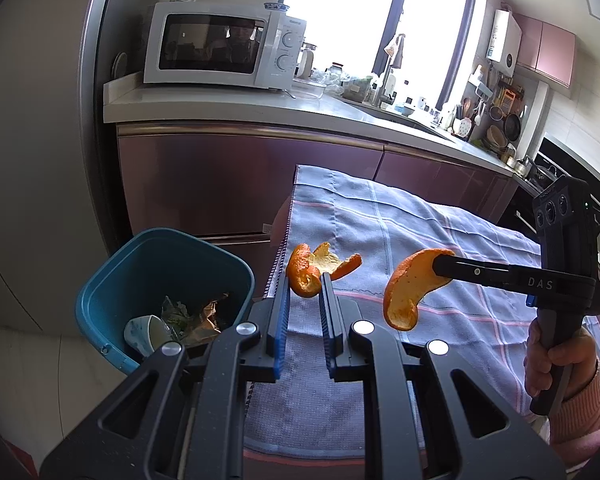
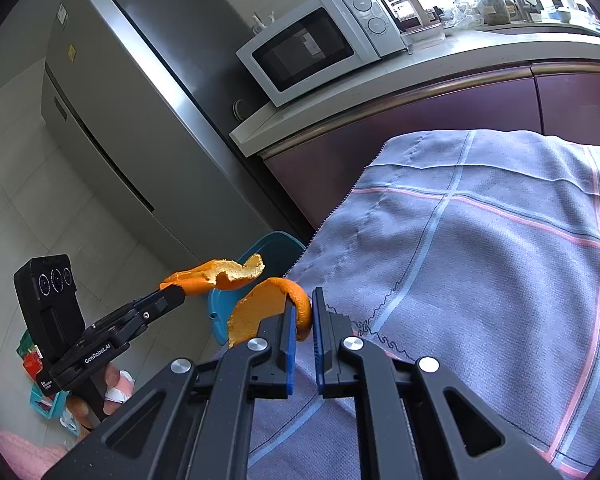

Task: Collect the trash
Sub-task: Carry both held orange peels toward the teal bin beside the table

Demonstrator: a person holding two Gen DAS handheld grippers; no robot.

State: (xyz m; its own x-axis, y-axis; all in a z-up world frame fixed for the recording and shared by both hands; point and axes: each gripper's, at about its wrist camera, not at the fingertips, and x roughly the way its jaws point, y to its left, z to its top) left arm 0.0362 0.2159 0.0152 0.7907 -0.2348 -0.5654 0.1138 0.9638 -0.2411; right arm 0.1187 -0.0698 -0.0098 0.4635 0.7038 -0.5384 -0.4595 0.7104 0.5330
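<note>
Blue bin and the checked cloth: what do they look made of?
Blue bin: looks like moulded plastic, smooth with a slight sheen, one-piece wall with rounded corners and a rolled rim. Checked cloth: woven fabric, probably cotton towelling, matte; fine weave texture, stitched hem and soft creases show. Fibre type can't be confirmed.

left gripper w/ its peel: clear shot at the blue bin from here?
Probably yes. The left gripper grips a curled orange peel at the cloth-covered table's left edge, and the blue bin stands open just beside and below it. Nothing sits between them; the right gripper and its peel are off to the other side.
</note>
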